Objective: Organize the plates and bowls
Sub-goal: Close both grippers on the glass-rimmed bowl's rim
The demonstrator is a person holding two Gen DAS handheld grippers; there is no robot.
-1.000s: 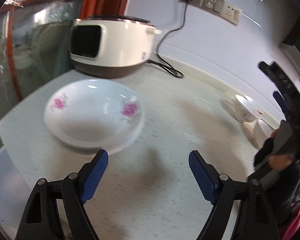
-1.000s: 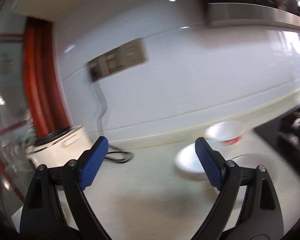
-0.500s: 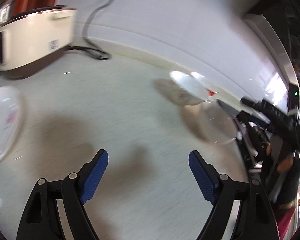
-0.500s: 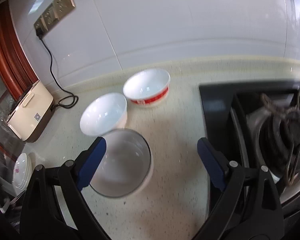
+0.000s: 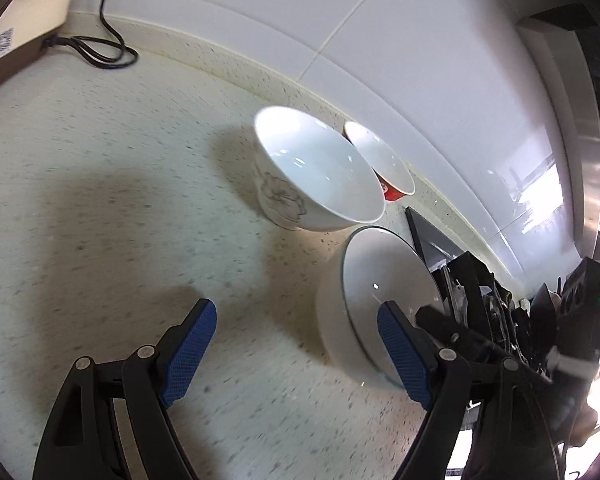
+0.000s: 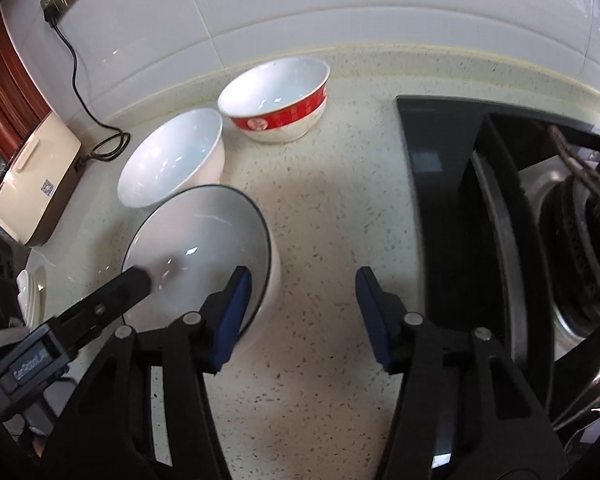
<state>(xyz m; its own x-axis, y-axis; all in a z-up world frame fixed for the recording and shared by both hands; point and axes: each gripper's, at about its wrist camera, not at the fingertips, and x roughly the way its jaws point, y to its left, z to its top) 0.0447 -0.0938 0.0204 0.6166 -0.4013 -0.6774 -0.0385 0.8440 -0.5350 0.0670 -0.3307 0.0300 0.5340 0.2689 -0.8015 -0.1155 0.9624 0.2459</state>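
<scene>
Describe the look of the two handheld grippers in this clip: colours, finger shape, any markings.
Both match: the left gripper and right gripper have black angular linkage arms with silver rivets and ribbed blue fingertip pads. The right-wrist view shows a small label panel with unreadable grey text on the left unit's black body.

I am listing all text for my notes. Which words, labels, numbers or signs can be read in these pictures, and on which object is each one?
No text reads for certain.
Left gripper body display: a word, too blurred.
Cream appliance: QR code sticker, no legible words.
Red-banded bowl: white pattern on the band, too small to read.
</scene>
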